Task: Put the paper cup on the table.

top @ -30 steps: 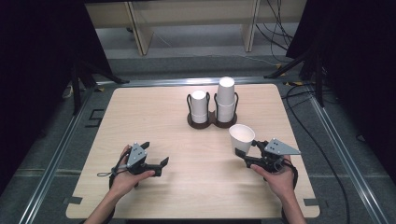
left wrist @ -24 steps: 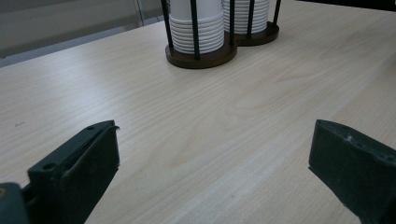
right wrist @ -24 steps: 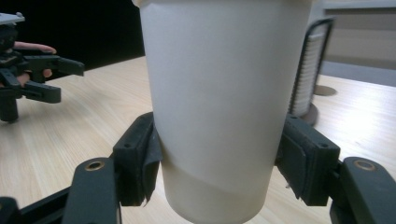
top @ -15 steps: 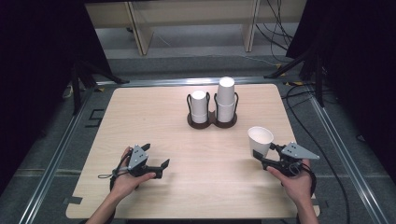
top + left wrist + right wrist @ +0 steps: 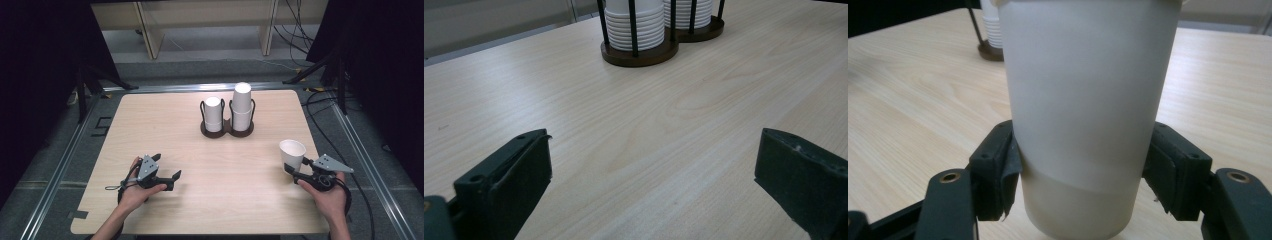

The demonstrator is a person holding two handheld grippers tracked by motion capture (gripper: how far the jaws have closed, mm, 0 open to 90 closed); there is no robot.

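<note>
A white paper cup (image 5: 292, 151) stands upright at the table's right side, with my right gripper (image 5: 293, 169) shut on its lower half. In the right gripper view the cup (image 5: 1088, 100) sits between both pads, which press its sides, and its base is at or just above the wood. At the front left, my left gripper (image 5: 168, 166) rests open on the table and holds nothing. Its jaws stand wide apart in the left gripper view (image 5: 649, 170). A dark two-well cup rack (image 5: 227, 131) stands at the middle back with a shorter stack (image 5: 213, 112) and a taller stack (image 5: 242, 102) of white cups.
The wooden table (image 5: 210, 200) has bare wood between the two hands and in front of the rack (image 5: 639, 52). Its right edge lies close to the held cup. Cables and dark stands sit on the floor around the table.
My right gripper has carried the cup rightward, toward the table's right edge. The left gripper has stayed where it was.
</note>
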